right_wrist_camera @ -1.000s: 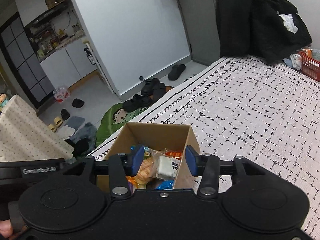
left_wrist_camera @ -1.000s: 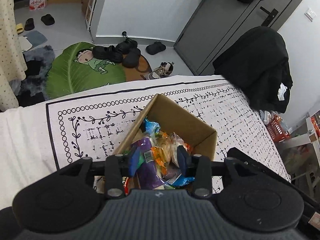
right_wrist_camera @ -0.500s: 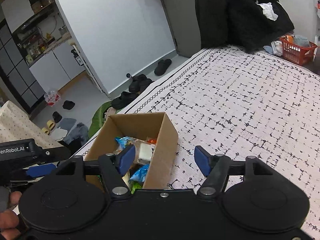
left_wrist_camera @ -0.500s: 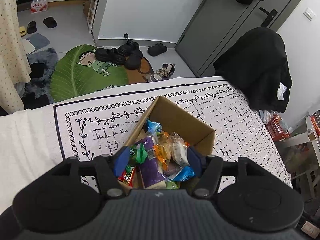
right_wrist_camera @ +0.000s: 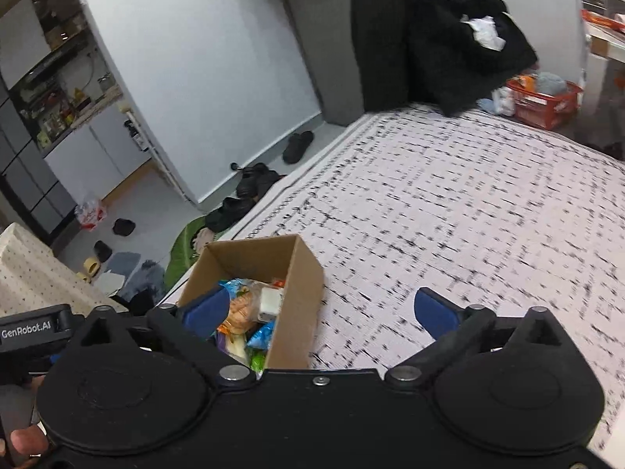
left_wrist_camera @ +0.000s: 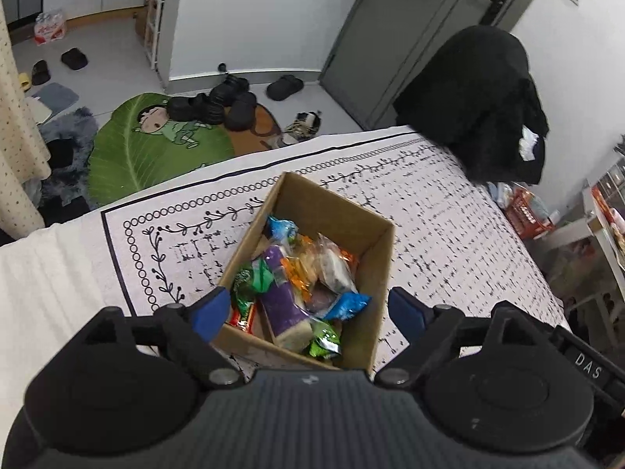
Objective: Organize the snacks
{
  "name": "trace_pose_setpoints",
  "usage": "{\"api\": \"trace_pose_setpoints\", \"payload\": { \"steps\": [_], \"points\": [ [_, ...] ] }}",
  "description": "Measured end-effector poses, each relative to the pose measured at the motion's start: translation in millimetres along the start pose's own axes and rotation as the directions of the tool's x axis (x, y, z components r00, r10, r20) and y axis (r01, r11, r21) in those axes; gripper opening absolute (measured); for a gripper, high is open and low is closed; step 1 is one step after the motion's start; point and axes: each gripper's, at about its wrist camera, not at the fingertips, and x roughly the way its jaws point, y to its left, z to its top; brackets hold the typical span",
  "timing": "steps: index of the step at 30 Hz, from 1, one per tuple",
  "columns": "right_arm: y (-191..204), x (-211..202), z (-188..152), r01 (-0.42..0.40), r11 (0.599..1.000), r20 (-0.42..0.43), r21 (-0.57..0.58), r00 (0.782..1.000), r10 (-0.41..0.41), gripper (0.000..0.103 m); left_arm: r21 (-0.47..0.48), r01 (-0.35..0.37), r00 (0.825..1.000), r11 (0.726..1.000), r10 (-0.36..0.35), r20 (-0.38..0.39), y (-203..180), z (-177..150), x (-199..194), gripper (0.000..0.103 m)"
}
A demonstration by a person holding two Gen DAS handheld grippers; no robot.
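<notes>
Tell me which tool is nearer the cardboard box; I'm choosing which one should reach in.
Left. The left tool hangs open right over the cardboard box, fingers straddling it. The right tool is open, offset toward the box's right wall.

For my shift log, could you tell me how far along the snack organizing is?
Done: wrapped snacks fill the cardboard box on the patterned cloth. In hand: nothing; left gripper and right gripper are open, empty. Left: no loose snacks visible.

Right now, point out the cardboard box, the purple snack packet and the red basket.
cardboard box (left_wrist_camera: pixel 381 262): left wrist view, on its right inner wall.
purple snack packet (left_wrist_camera: pixel 279 293): left wrist view, on the middle of the wrapper.
red basket (right_wrist_camera: pixel 547 107): right wrist view, on its front wall.
</notes>
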Motion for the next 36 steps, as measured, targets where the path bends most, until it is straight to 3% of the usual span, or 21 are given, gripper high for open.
{"api": "trace_pose_setpoints", "payload": {
  "steps": [7, 28, 36],
  "points": [
    [-0.4, -31.7, -8.1, 0.024, 0.999, 0.033, 0.032, 0.999, -0.025, 0.103, 0.041, 0.034, 0.999, 0.999, -0.034, 0.014, -2.5, -3.5, -20.1, 0.103],
    [16.2, -131.8, -40.2, 0.079, 0.996, 0.142, 0.041, 0.986, -0.084, 0.103, 0.195, 0.127, 0.983, 0.973, -0.15, 0.106, -6.4, -35.9, -109.5, 0.103],
    [25.9, -161.4, -58.0, 0.077, 0.997, 0.197, 0.01, 0.977, -0.077, 0.103, 0.26, 0.111, 0.98, 0.959, -0.149, 0.133, -5.1, -53.8, -138.1, 0.103]
  ]
}}
